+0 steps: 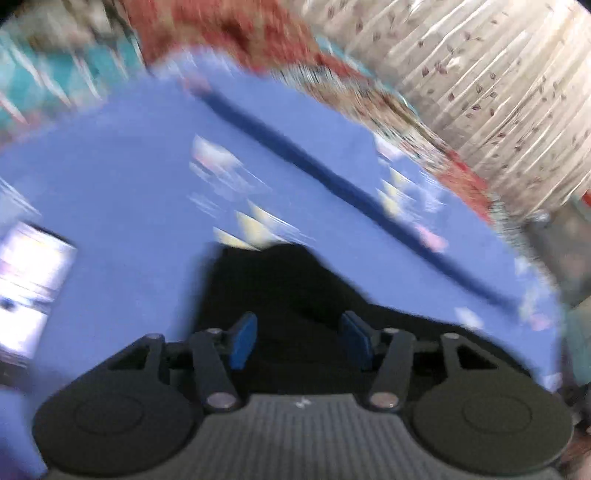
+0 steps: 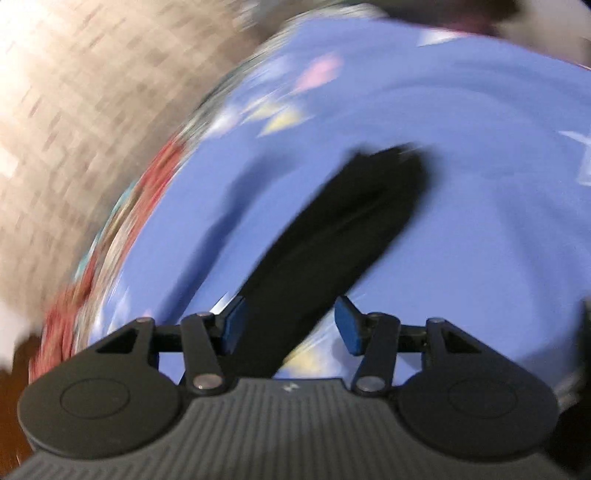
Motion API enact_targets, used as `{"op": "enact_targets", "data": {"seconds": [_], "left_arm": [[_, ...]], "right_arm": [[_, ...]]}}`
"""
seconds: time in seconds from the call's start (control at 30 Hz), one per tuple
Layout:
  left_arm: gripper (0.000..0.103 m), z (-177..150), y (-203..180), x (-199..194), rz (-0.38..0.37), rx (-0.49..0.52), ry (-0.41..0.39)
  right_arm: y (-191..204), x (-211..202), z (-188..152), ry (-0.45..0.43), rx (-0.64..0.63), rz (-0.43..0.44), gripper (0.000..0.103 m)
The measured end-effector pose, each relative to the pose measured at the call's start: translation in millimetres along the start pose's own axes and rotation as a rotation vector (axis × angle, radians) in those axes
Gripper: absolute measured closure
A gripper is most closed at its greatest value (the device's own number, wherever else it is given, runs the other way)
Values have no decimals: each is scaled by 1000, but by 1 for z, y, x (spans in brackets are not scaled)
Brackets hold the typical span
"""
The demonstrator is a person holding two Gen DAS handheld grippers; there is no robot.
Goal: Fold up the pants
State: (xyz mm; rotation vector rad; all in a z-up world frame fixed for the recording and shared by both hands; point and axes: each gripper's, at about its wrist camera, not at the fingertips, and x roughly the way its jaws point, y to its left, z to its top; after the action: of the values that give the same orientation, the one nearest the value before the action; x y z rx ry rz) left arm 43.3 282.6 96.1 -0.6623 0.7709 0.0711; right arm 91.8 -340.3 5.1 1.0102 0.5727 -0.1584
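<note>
Black pants [image 1: 295, 295] lie on a blue patterned sheet [image 1: 122, 192]. In the left wrist view my left gripper [image 1: 299, 341] is open, its blue pads [image 1: 243, 341] spread above the dark cloth, holding nothing. In the right wrist view a long black pant leg [image 2: 332, 229] stretches away across the sheet [image 2: 461, 221] from between the fingers. My right gripper [image 2: 291, 325] is open, with its blue pads [image 2: 232, 325] on either side of the leg and apart from it. Both views are blurred by motion.
A red and teal floral cover [image 1: 236, 33] borders the sheet. A pleated pale curtain [image 1: 498, 92] hangs at the right in the left wrist view. A light tiled floor [image 2: 81, 110] shows at the left in the right wrist view. A bright rectangular thing [image 1: 29, 291] lies at the left.
</note>
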Motion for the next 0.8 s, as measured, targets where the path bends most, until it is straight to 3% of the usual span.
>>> {"op": "enact_targets", "data": {"seconds": [0.1, 0.27, 0.43, 0.53, 0.6, 0.63, 0.67, 0.73, 0.8], "left_arm": [[25, 28, -5, 52, -39, -152, 77], [23, 49, 0, 128, -26, -403, 209], [21, 50, -5, 193, 74, -466, 309], [20, 46, -10, 206, 127, -442, 303], [31, 45, -17, 204, 143, -397, 283], [49, 45, -20, 202, 155, -367, 278], [57, 45, -21, 200, 175, -346, 279], [87, 43, -15, 195, 192, -347, 279], [92, 42, -7, 186, 154, -382, 277]], "right_arm": [[-27, 2, 15, -23, 71, -24, 46], [-46, 22, 32, -11, 118, -41, 46], [-47, 41, 52, -2, 132, -71, 46], [-47, 52, 59, 0, 135, -94, 46], [-49, 60, 61, 0, 136, -108, 46], [-50, 64, 62, -6, 143, -108, 46], [-50, 67, 63, -17, 151, -103, 46], [-48, 75, 65, -33, 154, -91, 48], [-39, 80, 67, -12, 114, -107, 84]]}}
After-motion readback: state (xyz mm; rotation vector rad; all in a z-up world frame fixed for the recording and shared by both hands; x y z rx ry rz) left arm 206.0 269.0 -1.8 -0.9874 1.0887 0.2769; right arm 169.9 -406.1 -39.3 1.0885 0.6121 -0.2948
